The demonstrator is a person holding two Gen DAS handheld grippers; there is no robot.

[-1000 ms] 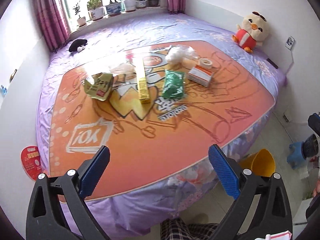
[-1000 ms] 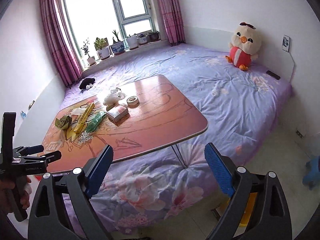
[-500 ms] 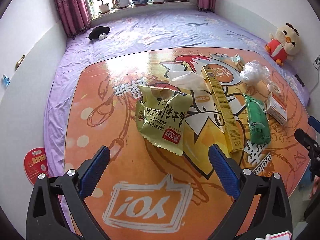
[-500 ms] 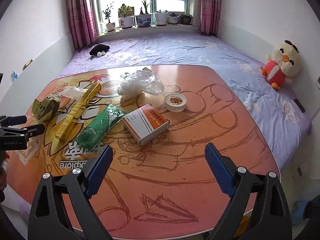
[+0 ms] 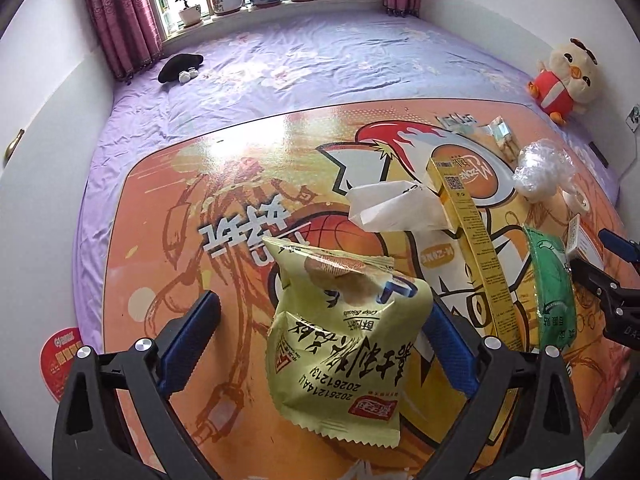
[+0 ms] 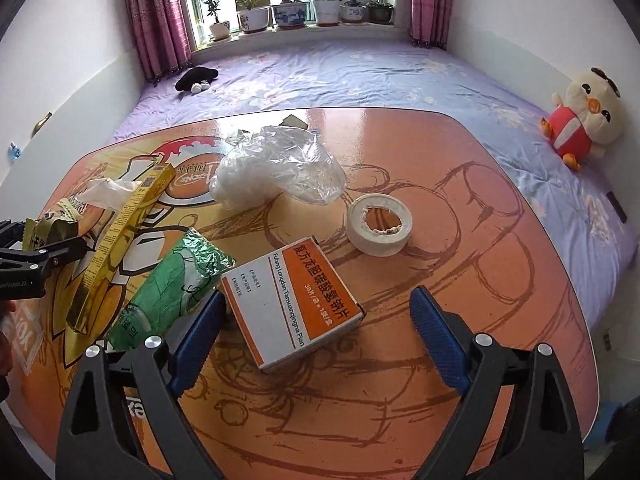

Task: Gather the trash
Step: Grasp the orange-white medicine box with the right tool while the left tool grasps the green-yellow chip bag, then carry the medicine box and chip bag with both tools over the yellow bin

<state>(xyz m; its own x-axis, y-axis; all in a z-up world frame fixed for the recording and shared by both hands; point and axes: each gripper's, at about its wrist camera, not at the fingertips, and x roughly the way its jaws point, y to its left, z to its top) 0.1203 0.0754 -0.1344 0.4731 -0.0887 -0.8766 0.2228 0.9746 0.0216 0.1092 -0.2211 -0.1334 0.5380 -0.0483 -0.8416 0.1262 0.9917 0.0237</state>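
Note:
A yellow-green snack bag lies crumpled on the orange cartoon table, between the wide jaws of my left gripper, which is open. An orange-and-white medicine box lies between the jaws of my right gripper, also open and not pressing on it. Between the two lie a long yellow box, a green packet and a white tissue. Beyond the medicine box sit a crumpled clear plastic bag and a white tape roll.
The table stands on a purple bed. A plush chick sits at the bed's right edge and a black item lies near the curtain. Potted plants line the windowsill. A red round fan lies left of the table.
Both grippers have come forward and down over the table. The snack bag now lies between the left jaws and the medicine box between the right jaws. Both stay wide.

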